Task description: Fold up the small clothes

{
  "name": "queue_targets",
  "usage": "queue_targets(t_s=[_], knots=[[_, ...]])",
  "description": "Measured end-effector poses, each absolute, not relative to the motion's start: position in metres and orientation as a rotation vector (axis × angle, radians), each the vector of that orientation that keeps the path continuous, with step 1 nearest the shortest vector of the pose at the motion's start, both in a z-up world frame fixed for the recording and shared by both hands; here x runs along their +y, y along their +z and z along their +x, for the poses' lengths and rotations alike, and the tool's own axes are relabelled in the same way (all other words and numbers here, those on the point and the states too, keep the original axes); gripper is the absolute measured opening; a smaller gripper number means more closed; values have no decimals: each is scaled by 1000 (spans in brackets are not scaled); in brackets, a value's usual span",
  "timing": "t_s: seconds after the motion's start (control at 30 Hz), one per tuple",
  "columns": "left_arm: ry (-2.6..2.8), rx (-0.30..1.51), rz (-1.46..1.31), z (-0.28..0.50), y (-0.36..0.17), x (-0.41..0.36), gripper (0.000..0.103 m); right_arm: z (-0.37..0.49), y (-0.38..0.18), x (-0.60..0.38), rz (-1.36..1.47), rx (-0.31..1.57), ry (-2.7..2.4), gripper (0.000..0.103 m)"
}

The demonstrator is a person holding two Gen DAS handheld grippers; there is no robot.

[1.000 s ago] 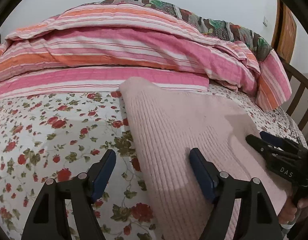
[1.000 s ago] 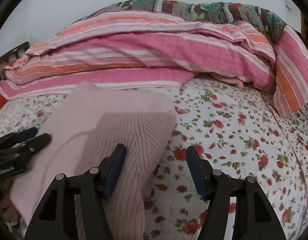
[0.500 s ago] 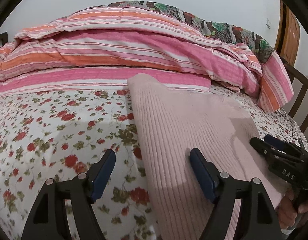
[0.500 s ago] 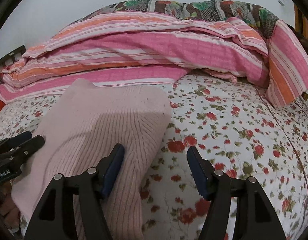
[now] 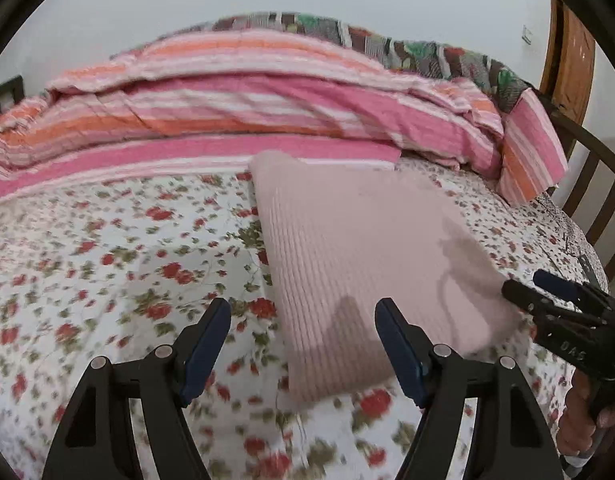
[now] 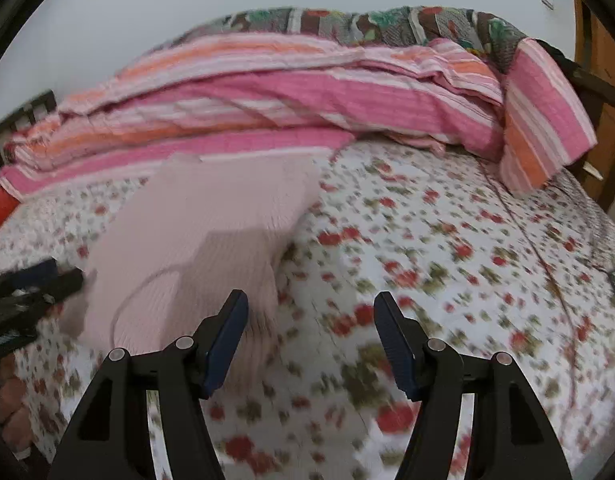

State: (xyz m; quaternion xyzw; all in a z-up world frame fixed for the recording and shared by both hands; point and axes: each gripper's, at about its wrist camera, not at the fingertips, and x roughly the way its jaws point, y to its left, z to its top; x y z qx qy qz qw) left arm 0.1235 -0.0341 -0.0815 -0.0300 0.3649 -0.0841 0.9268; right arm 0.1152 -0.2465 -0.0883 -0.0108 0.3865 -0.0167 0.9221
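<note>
Left wrist view: The pink knitted top (image 5: 367, 264) lies flat on the flowery bed sheet (image 5: 107, 260) as a neat folded block, so the folding looks mostly or all done. The left gripper (image 5: 303, 344) hangs above the sheet near the top's front left corner. Its jaws are closing a little, but nothing sits between them and they hold nothing. The right gripper (image 5: 563, 296) pokes in from the right edge, close to the top's right side. Only its tips show here, so its grip is hard to read from this side. A bit of a hand (image 5: 583, 412) shows under it, cut off by the edge.

Right wrist view: The pink top (image 6: 195, 248) lies on the left, and the picture is blurry. The right gripper (image 6: 311, 340) has its jaws apart over the bare sheet (image 6: 447, 240), just beside the top, gripping nothing. The left gripper (image 6: 31, 284) peeks in at the far left. Whether sleeves are tucked under cannot be seen. No other clothes to fold are in sight. The striped blanket (image 6: 287, 96) is piled behind.
</note>
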Motion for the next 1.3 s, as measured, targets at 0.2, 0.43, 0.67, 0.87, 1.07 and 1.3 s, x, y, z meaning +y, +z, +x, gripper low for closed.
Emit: queue_targets(t_s=[0.2, 0.43, 0.67, 0.87, 1.07, 1.3], knots=[[-153, 696, -54, 82, -39, -32, 73, 71, -48, -257, 36, 741, -51, 65], [-98, 642, -6, 31, 3, -35, 81, 21, -5, -252, 48, 695, -31, 71], [-81, 633, -7, 2, 22, -34, 84, -10, 11, -242, -21, 660, -40, 100], [-84, 620, -13, -8, 29, -35, 84, -21, 19, -245, 1, 644, -36, 100], [-77, 610, -17, -10, 31, -35, 84, -26, 21, -246, 10, 635, -34, 100], [-80, 614, -34, -9, 31, -32, 84, -26, 21, -247, 5, 635, -38, 100]])
